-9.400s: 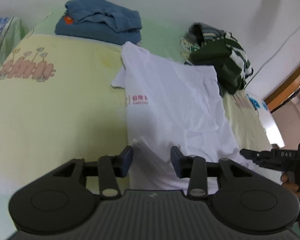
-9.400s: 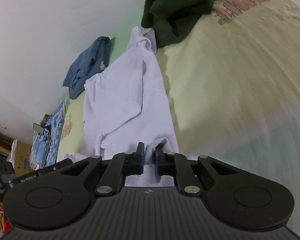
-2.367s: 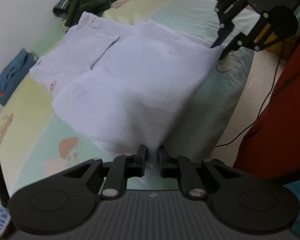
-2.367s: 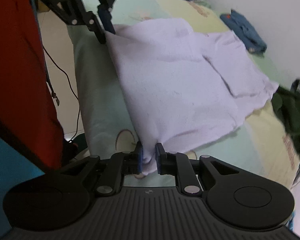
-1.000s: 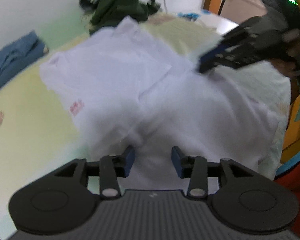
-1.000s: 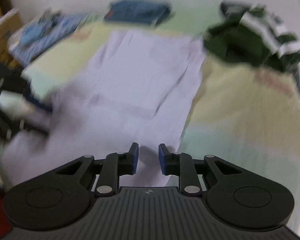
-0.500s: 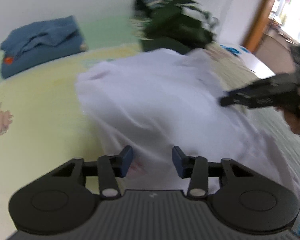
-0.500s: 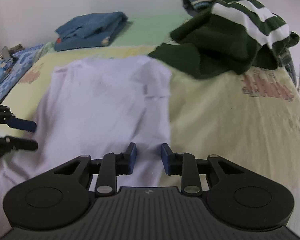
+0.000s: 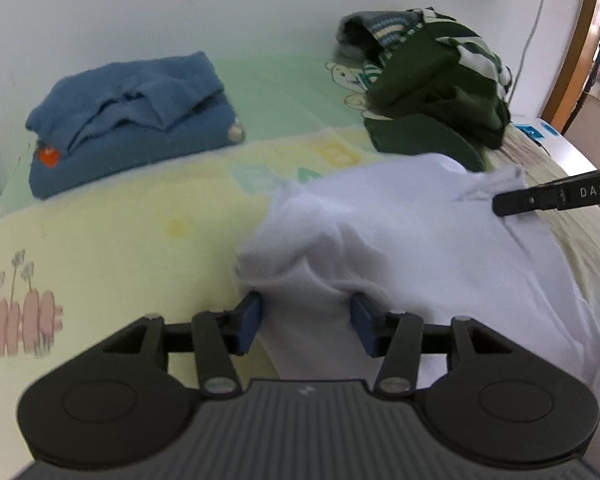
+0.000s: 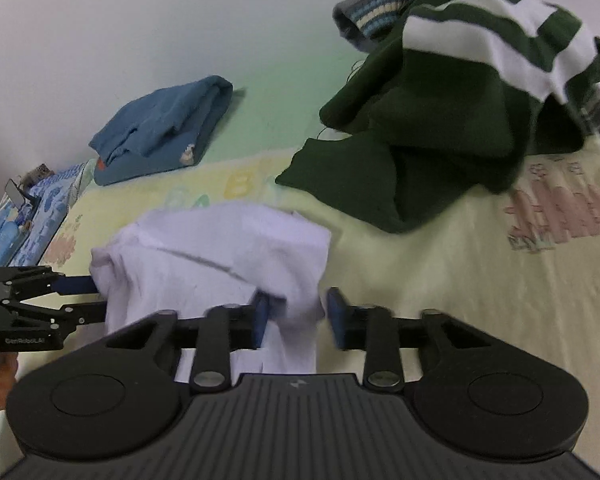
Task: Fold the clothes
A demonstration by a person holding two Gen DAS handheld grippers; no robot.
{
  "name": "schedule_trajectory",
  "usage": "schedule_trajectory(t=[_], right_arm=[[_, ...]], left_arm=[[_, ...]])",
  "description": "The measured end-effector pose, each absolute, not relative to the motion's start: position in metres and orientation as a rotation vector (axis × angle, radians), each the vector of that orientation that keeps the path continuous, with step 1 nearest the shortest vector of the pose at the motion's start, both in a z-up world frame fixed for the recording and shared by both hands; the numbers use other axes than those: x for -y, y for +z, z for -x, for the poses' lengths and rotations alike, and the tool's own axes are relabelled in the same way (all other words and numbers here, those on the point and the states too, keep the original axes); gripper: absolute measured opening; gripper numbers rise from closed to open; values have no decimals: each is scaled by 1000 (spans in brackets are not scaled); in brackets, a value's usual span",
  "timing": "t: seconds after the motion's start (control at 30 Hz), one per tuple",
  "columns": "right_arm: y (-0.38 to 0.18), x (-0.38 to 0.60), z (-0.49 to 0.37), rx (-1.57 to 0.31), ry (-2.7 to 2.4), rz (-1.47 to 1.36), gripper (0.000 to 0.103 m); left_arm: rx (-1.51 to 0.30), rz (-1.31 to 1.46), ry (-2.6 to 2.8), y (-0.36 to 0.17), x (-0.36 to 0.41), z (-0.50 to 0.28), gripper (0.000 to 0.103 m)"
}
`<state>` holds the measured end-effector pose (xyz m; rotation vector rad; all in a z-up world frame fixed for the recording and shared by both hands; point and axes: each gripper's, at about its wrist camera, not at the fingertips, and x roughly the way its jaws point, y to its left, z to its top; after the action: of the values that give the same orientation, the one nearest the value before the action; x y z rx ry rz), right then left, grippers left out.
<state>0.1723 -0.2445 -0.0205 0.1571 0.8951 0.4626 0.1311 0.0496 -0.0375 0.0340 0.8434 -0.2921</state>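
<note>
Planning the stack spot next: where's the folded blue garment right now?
The folded blue garment lies at the far left of the bed by the wall, well apart from the white T-shirt and left of the dark green striped pile.

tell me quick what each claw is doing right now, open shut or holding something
Left claw: open, white t-shirt cloth lying between its fingers, not pinched.
Right claw: open, shirt edge bunched between its fingers, not pinched.
</note>
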Motion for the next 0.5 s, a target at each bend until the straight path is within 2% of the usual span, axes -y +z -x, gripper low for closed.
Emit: schedule_trajectory(t=[0.17,0.23,0.33,0.5], right_arm=[[-20,248,-177,-908,484,-176,20],[-20,249,-178,-913,492,-184,32],[-20,251,-181,-921,505,-196,38],[-19,252,-188,-940,519,-217,40]], left_arm=[[-843,4,-322,-39,-57,-144,61],[-847,39,-341,-38,-61,-146,61],[-838,59,-381,-34,-63,-149,62],[-852,79,-410,-34,-66,-159,64]])
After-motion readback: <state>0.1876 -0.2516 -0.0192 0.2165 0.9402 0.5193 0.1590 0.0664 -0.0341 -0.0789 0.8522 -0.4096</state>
